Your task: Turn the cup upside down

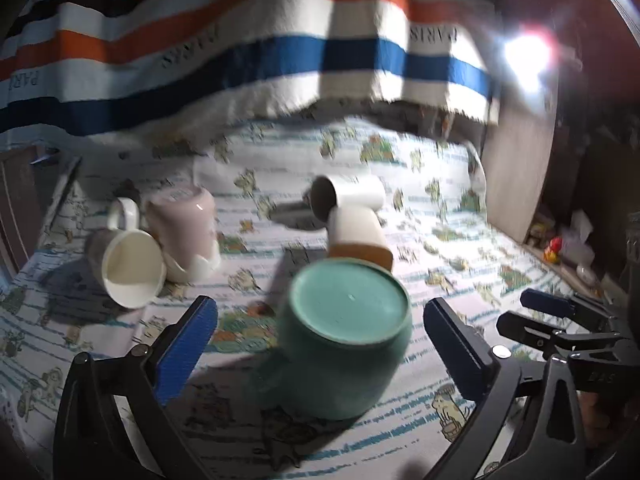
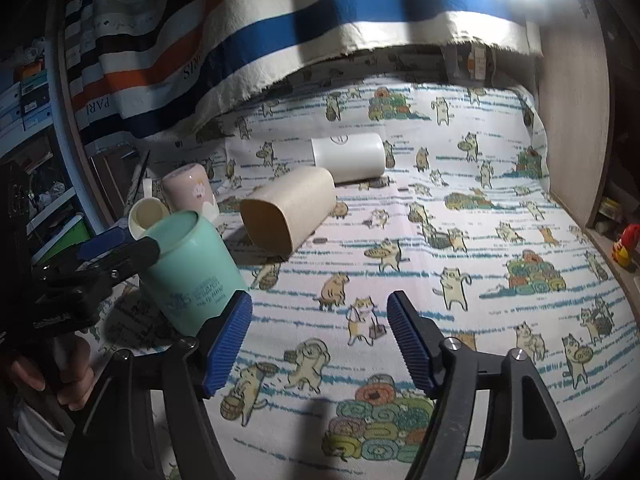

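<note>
A teal cup (image 1: 344, 336) stands upside down on the cat-print cloth, its flat base up; it also shows in the right wrist view (image 2: 192, 268). My left gripper (image 1: 320, 344) is open, its blue pads on either side of the cup and apart from it. My right gripper (image 2: 320, 340) is open and empty over bare cloth, to the right of the cup; it also shows at the right edge of the left wrist view (image 1: 532, 312).
A tan cup (image 2: 288, 208) and a white cup (image 2: 348, 156) lie on their sides further back. A pink cup (image 2: 192, 192) stands upside down at the left beside a cream mug (image 1: 128, 264) on its side. A striped towel (image 1: 280, 52) hangs behind. A wooden panel (image 2: 572, 120) bounds the right.
</note>
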Action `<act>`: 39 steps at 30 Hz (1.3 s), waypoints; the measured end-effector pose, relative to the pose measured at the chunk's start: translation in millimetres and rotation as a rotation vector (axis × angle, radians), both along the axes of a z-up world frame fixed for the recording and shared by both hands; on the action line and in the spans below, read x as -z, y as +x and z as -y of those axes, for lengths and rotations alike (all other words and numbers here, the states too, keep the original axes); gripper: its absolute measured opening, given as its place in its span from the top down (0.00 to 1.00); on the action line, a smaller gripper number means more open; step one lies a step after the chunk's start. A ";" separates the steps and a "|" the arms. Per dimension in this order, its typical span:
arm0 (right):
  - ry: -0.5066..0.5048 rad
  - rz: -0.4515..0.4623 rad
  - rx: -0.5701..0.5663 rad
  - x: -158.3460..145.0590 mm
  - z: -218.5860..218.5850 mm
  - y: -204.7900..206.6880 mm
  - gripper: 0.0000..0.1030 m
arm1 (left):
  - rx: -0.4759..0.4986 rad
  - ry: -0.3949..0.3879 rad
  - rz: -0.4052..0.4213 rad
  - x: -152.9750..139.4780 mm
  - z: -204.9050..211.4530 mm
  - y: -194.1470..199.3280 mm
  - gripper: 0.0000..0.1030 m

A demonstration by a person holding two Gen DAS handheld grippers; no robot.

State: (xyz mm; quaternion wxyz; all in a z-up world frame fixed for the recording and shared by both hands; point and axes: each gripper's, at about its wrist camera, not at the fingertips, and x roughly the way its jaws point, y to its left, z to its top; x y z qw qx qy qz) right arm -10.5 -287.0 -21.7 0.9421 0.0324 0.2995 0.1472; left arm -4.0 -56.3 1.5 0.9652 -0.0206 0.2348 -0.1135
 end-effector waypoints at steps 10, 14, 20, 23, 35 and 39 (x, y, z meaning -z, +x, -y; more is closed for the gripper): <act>-0.005 0.153 0.015 -20.7 -23.0 -0.3 0.00 | -0.094 -0.027 0.154 -17.1 -44.1 -15.8 0.00; -0.030 0.250 0.033 -23.9 -32.3 -4.3 0.00 | -0.120 0.024 0.215 -19.4 -48.6 -20.5 0.00; -0.055 0.345 0.060 -22.8 -42.4 -5.1 0.00 | -0.140 0.057 0.281 -16.0 -54.3 -21.1 0.00; -0.059 0.365 0.072 -20.2 -43.6 -3.7 0.00 | -0.149 0.077 0.293 -11.3 -56.0 -18.5 0.00; -0.090 0.332 0.121 -15.3 -45.8 9.8 0.00 | -0.168 0.058 0.244 -0.5 -63.4 -5.3 0.00; -0.100 0.343 0.097 -15.2 -49.3 7.6 0.00 | -0.142 0.061 0.173 4.6 -62.2 7.5 0.00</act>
